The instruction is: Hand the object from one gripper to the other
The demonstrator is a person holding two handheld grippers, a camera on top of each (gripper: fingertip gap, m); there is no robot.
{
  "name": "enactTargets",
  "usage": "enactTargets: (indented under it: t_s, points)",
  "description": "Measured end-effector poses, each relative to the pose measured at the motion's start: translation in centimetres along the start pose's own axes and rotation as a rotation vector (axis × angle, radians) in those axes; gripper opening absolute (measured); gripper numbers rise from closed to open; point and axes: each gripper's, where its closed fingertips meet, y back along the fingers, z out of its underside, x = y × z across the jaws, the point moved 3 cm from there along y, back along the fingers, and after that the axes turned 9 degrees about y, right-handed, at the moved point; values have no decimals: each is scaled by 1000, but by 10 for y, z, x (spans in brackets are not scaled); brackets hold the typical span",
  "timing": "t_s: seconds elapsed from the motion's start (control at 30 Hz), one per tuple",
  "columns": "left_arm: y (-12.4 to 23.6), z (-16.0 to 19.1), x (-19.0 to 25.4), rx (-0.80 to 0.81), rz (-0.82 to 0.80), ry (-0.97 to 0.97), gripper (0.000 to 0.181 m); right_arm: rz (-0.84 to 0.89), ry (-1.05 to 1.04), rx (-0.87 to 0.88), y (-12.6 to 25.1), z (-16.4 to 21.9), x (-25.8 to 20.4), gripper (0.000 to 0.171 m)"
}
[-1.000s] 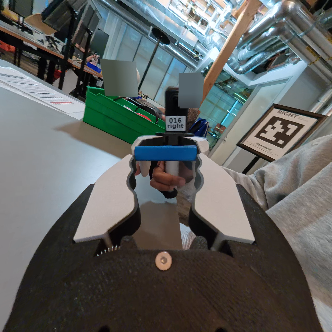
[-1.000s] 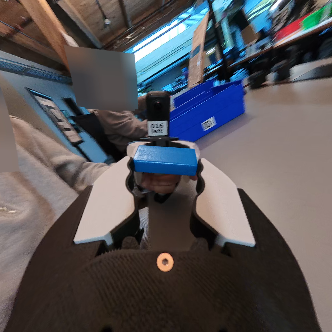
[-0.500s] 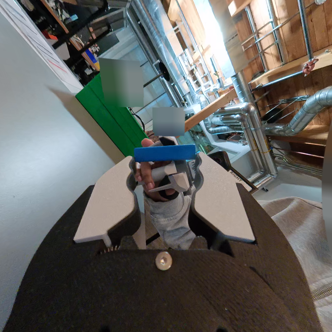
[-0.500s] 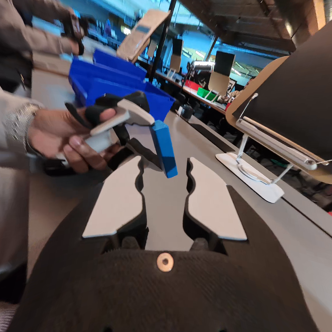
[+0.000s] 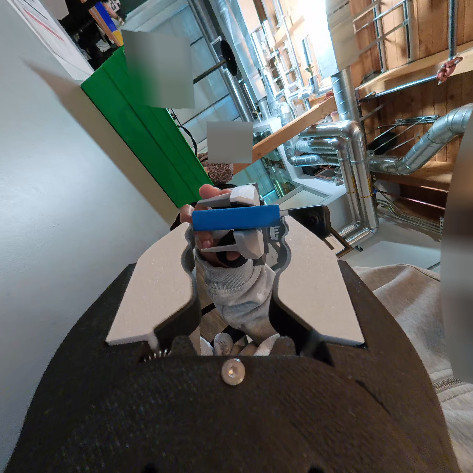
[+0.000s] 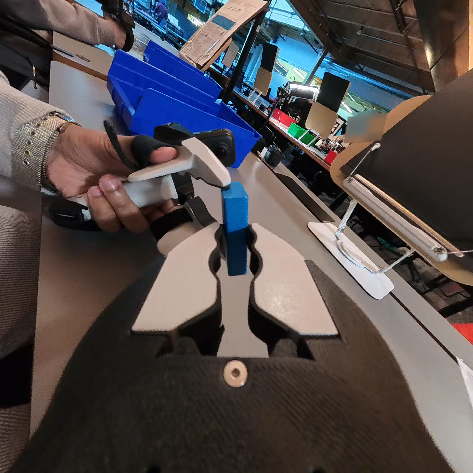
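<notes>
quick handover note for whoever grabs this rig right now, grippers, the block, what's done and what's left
Left gripper: jaws shut on the blue block across its long axis, held in the air above the table.
Right gripper: jaws closed around the block's other end; a firm grip looks likely but is not certain.
Done: both grippers are on the block.
Left: confirm the right grip, open the left, pull it away.

I count one blue block point(image 6: 236, 227) between my two grippers, right point(image 6: 235, 245) and left point(image 5: 236, 230), and two blue bins point(image 6: 163, 102) beyond.
</notes>
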Motion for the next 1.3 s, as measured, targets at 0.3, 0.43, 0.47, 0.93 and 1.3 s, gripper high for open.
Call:
enactTargets:
  t_s: [0.3,0.43,0.47,0.93,1.3]
  points:
    - [1,-3,3,34,18,-13,64,-28,-64,-4,-1,-2,0,16]
    - [3,-8,5,63,-2,-71,70,-51,-200,26,0,-4,4,16]
    - [3,-9,7,73,3,-90,73,-59,-252,35,1,-5,5,16]
    - [-1,-1,18,6,-10,-294,51,-259,-951,241,9,-8,25,16]
    - [-8,13,9,-115,-98,-387,40,-381,-1133,214,4,0,17,16]
